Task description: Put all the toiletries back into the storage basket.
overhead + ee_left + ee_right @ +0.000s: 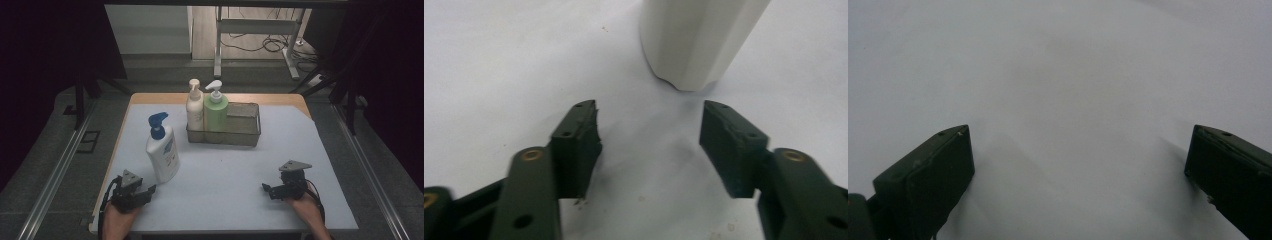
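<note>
Bottle: a white pump bottle (163, 152) with a blue pump head and a blue-printed label; it stands upright on the near left part of the table (225, 185), just ahead of the left gripper; in the left gripper view its white base (696, 42) rises beyond the jaw tips, untouched
Left gripper: the left gripper (148, 192) rests low at the near left edge; jaws partly spread, nothing between them; the bottle stands apart from both pads
Right gripper: the right gripper (266, 189) sits at the near right, well apart from the bottle; jaws spread wide over bare pale tabletop, holding nothing
Edges and room: the bottle is near the table's left edge, with little room on that side; a broad open stretch of the pale surface lies between the two grippers and up to the basket
Around: a grey wire basket (245, 131) stands at the middle far side; a cream pump bottle (194, 107) and a green pump bottle (216, 111) stand upright in its left end; the basket is behind and to the right of the white bottle, apart from it
</note>
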Available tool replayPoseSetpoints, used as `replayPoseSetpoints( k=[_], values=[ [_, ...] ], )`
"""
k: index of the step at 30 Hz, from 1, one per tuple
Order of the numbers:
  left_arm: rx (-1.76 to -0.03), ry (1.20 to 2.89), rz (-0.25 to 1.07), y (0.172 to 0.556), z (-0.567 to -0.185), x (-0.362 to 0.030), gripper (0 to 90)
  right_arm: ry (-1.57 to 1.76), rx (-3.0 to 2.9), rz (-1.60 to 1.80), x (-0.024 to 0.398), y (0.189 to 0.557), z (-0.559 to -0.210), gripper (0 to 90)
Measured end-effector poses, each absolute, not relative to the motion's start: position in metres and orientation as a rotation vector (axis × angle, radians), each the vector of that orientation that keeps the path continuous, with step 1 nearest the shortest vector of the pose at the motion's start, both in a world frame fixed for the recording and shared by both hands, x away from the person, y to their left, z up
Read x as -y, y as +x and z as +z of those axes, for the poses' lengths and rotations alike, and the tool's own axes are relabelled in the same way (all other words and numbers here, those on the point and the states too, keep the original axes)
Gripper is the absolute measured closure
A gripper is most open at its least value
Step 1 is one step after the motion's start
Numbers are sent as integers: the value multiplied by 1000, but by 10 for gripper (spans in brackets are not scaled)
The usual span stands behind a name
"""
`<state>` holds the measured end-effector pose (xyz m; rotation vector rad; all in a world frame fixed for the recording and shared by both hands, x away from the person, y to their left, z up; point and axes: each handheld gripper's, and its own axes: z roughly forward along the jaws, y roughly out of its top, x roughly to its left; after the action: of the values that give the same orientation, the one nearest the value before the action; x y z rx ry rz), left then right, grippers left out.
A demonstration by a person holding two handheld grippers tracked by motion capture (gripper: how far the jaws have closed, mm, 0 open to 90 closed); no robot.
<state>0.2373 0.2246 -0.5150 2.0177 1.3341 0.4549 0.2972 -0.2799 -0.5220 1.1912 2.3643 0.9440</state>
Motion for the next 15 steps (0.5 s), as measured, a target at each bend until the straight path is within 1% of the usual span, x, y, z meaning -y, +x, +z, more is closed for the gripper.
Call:
replayPoseSetpoints(
  k=[7,15],
  values=[
    [-1339,2019,434,245,-514,-230,546,1191,-2362,945,280,297,-522,0],
    [-1338,2019,423,259,-510,-236,713,1191,-2362,946,280,297,-522,0]
  ],
)
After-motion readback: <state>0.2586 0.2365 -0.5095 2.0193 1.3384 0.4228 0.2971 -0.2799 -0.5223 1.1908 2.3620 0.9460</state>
